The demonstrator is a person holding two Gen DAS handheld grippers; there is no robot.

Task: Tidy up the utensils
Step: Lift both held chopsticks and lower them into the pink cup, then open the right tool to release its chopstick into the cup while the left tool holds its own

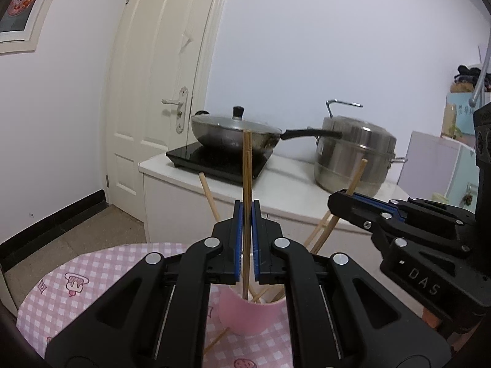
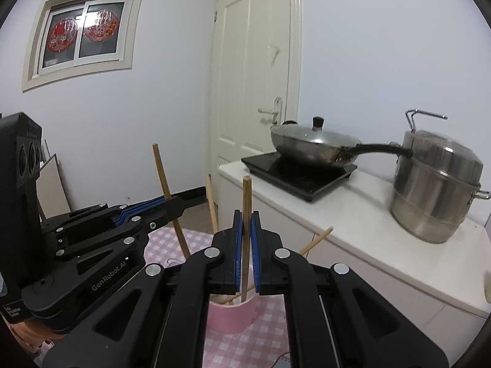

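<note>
Pink cup (image 1: 250,311) stands on the pink checked tablecloth (image 1: 101,279), and both grippers hover right above it: the left gripper (image 1: 247,214) pinches one upright chopstick (image 1: 246,184) whose lower end dips into the cup, and the right gripper (image 2: 246,224) pinches another chopstick (image 2: 246,208) the same way. More chopsticks (image 1: 319,233) lean out of the cup, and one loose chopstick (image 1: 216,342) lies on the cloth beside it. Beyond the cup, a white counter (image 1: 294,193) carries an induction hob (image 1: 214,161), a lidded wok (image 1: 233,133) and a steel steamer pot (image 1: 353,156).
</note>
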